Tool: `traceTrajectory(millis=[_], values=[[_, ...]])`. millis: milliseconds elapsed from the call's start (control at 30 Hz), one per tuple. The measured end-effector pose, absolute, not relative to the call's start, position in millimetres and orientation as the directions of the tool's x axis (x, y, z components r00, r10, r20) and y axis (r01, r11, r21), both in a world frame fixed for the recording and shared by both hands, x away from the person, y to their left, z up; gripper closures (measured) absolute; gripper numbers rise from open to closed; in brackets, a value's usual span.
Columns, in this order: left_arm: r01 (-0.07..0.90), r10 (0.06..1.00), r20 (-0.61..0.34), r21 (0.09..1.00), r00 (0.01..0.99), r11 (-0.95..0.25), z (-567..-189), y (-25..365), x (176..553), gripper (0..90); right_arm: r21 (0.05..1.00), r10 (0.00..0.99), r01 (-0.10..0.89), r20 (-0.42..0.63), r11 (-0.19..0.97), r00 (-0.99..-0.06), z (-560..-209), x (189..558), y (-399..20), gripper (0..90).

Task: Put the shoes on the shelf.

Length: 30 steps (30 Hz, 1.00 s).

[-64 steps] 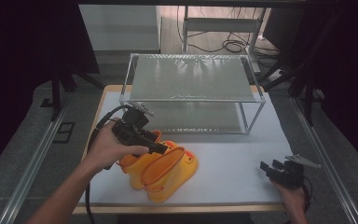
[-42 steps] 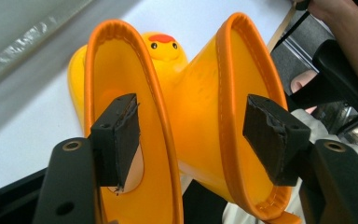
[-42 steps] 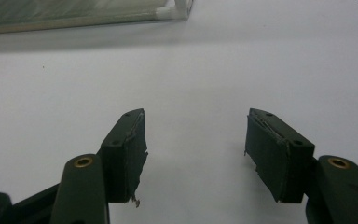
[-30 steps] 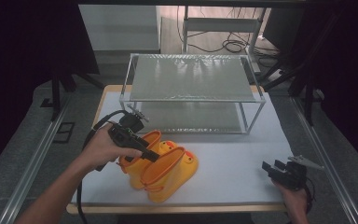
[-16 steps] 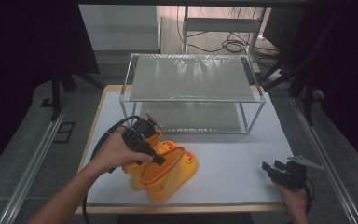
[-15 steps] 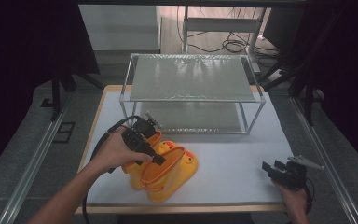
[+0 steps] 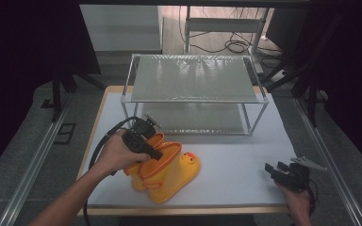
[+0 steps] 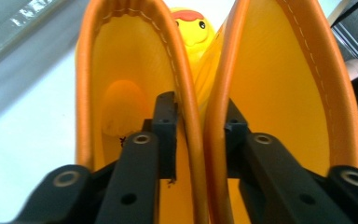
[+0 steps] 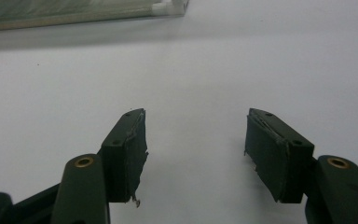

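Boots (image 7: 162,172) | near table's (image 7: 245,169) front-left corner | soft, light rubber; pinch both inner cuffs | your left gripper (image 8: 198,135) clamps them | right gripper (image 9: 196,149) released

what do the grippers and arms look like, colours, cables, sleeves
Both grippers are black. The left gripper has a thick black cable looping off behind it. Its jaws are flat black bars with brass-ringed screw holes. The right gripper carries a grey three-cornered plate on top; its jaws end in dark rectangular pads with frayed edges. Both forearms are bare, no sleeves in view.
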<state>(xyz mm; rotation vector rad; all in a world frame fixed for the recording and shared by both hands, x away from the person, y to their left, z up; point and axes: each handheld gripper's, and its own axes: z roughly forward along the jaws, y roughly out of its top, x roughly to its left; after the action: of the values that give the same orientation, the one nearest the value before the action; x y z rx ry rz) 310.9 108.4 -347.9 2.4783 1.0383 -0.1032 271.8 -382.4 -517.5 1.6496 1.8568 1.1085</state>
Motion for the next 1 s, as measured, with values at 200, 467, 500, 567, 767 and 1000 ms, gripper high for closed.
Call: traceTrajectory(millis=[200, 467, 500, 567, 767, 1000], values=[[0.694, 0.66, -0.241, 0.386, 0.712, -0.608, -349, 111, 312, 81.9, 0.779, 0.959, 0.627, 0.195, -0.023, -0.207, -518, 272, -382, 37.7], [0.704, 0.642, -0.297, 0.39, 0.707, -0.594, -346, 115, 318, 82.2, 0.779, 0.958, 0.626, 0.198, -0.026, -0.207, -518, 273, -381, 37.8], [0.707, 0.641, -0.307, 0.396, 0.703, -0.586, -344, 116, 320, 82.2, 0.78, 0.958, 0.626, 0.196, -0.024, -0.208, -518, 273, -382, 37.8], [0.706, 0.632, -0.322, 0.397, 0.705, -0.586, -342, 117, 322, 82.3, 0.78, 0.958, 0.625, 0.196, -0.024, -0.207, -518, 273, -382, 37.8], [0.695, 0.586, -0.375, 0.439, 0.718, -0.57, -322, 114, 323, 82.3, 0.781, 0.96, 0.623, 0.201, -0.037, -0.196, -517, 273, -386, 37.9], [0.645, 0.531, -0.37, 0.501, 0.762, -0.577, -287, 97, 319, 82.2, 0.782, 0.959, 0.622, 0.204, -0.039, -0.196, -516, 271, -386, 37.8]])
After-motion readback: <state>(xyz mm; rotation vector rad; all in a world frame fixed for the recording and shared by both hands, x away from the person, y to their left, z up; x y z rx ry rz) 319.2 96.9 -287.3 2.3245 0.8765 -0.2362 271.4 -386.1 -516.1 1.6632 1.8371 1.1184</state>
